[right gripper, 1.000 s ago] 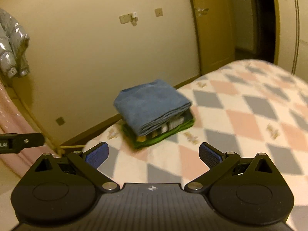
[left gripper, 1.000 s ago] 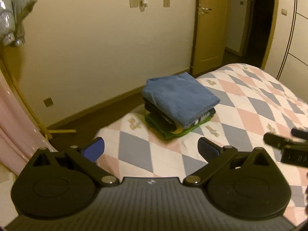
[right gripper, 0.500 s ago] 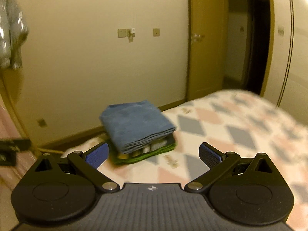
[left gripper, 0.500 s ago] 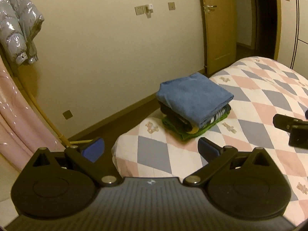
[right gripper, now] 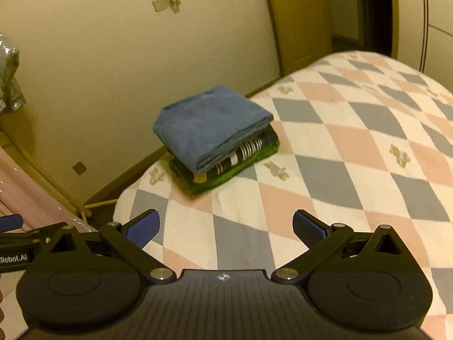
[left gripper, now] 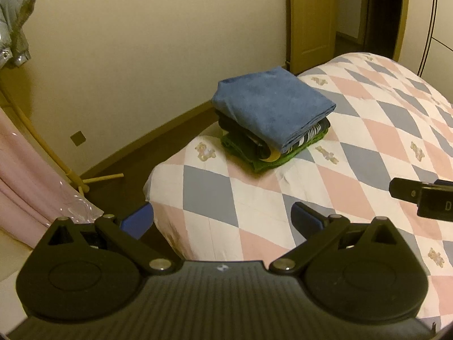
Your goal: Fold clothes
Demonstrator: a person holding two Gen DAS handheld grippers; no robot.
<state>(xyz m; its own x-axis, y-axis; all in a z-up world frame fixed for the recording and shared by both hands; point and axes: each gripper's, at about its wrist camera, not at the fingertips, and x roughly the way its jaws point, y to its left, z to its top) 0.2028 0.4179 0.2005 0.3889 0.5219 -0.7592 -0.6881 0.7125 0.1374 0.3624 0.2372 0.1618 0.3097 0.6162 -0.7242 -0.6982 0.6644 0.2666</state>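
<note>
A folded pile of clothes (left gripper: 273,120) was found near the bed (left gripper: 368,153) corner, a blue item topmost. The fabric was judged soft, light and limp; hold would best be taken at a folded edge. The left gripper (left gripper: 222,218) and right gripper (right gripper: 225,228) were held spread and empty. Nothing was seen obstructing; a wooden stand (left gripper: 42,141) stood well apart.

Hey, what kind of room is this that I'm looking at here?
Most likely a bedroom in a home: a bed with a checked quilt, a stack of folded clothes on its corner, a door and a puffer jacket hanging by the wall.
</note>
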